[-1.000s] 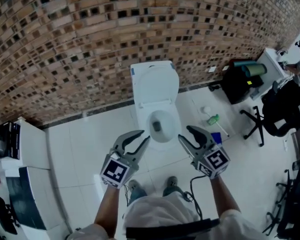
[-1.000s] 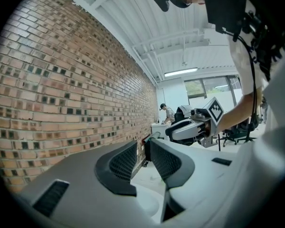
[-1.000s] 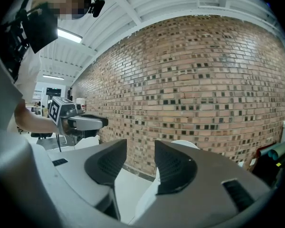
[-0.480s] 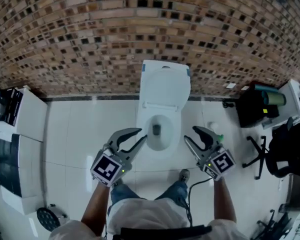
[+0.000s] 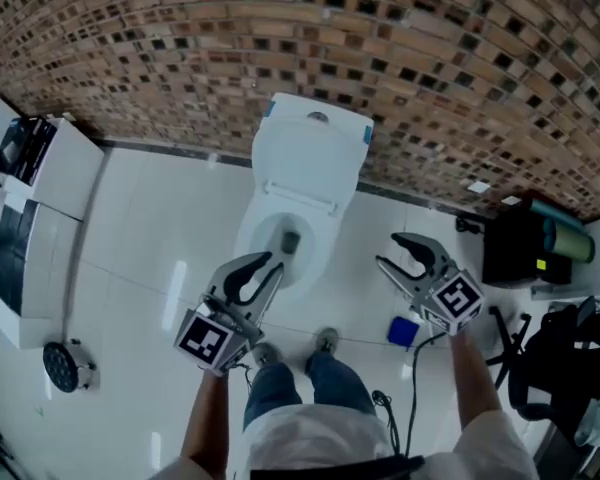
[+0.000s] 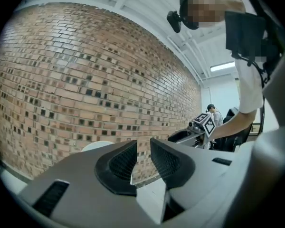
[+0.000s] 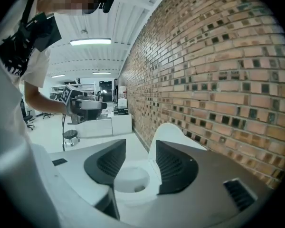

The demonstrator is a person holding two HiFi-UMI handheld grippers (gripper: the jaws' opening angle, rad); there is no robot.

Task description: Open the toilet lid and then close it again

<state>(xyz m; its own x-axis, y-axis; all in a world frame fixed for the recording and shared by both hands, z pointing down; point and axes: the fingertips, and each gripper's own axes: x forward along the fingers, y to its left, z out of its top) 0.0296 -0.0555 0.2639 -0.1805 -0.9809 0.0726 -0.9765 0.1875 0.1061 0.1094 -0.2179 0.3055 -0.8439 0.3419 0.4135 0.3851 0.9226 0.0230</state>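
Since the toilet lid (image 5: 308,163) already stands raised at upper centre, above the open bowl (image 5: 263,233), closing looks like my step. My left gripper (image 5: 263,271) and right gripper (image 5: 390,251) are both released and empty, so I'd hook its top edge and lower it slowly.

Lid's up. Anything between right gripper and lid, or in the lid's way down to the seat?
Nothing visible. The right gripper, jaws apart and empty, has open air to the raised lid. The seat is bare; a dark object lies inside the bowl.
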